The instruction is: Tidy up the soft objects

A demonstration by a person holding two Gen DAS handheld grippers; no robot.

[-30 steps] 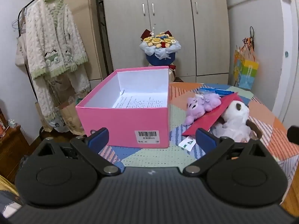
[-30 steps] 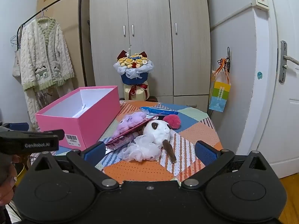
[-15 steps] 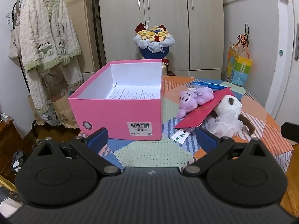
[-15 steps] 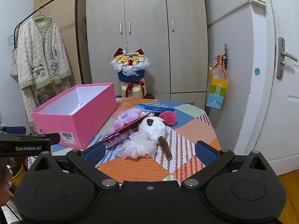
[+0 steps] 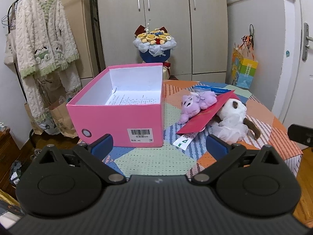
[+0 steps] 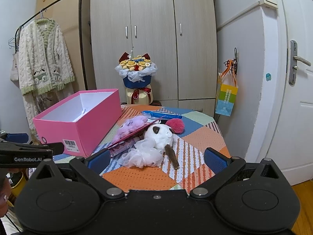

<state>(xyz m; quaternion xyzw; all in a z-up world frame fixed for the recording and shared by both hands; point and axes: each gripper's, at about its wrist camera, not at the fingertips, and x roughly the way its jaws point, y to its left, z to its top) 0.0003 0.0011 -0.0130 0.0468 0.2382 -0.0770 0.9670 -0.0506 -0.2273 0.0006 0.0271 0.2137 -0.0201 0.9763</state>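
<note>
An open pink box [image 5: 125,115] [image 6: 82,123] stands on the left of the patchwork table, with only a printed sheet inside. Right of it lie a purple plush [image 5: 197,103] [image 6: 131,126], a white and brown plush dog [image 5: 232,115] [image 6: 159,137] with white mesh frill, and a red pom-pom [image 6: 176,125]. A red envelope [image 5: 205,116] leans across the two plush toys. My left gripper [image 5: 159,145] is open near the table's front edge, in front of the box. My right gripper [image 6: 155,157] is open too, short of the dog.
A blue packet [image 6: 162,114] lies at the table's far side. A flower bouquet [image 5: 154,45] stands behind the table before grey wardrobes. A clothes rack with a knitted cardigan [image 5: 43,45] is at the left. A colourful bag [image 6: 227,98] hangs at the right beside a white door [image 6: 295,98].
Both grippers have drawn back and risen a little from the table, so the box and toys look smaller. Both stay open and nothing on the table has moved.
</note>
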